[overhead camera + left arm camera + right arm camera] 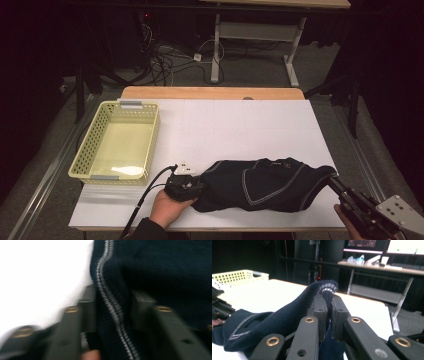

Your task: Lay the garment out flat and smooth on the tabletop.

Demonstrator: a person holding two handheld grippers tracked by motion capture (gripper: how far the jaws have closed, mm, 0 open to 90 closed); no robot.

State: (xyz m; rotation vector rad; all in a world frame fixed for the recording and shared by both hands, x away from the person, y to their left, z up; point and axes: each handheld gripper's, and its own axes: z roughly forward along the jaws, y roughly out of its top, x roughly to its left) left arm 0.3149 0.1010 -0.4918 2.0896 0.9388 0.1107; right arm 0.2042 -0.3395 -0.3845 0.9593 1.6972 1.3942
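Together, the left claw (197,186) and right claw (334,183) each pinch an end of the dark garment (260,184) on the white table (240,125).

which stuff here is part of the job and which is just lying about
In the job:
dark navy knit garment with grey seams
left gripper, jaws around one end
right gripper, shut on the other end

Lying about:
pale yellow perforated plastic basket
tangled cables on the floor

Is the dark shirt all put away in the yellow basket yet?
Not yet. The yellow basket has nothing in it. Already done: the right gripper pinches one end of the dark garment. In hand: the left gripper has the other edge between its jaws. Probably left: lifting or folding it and getting it into the basket.
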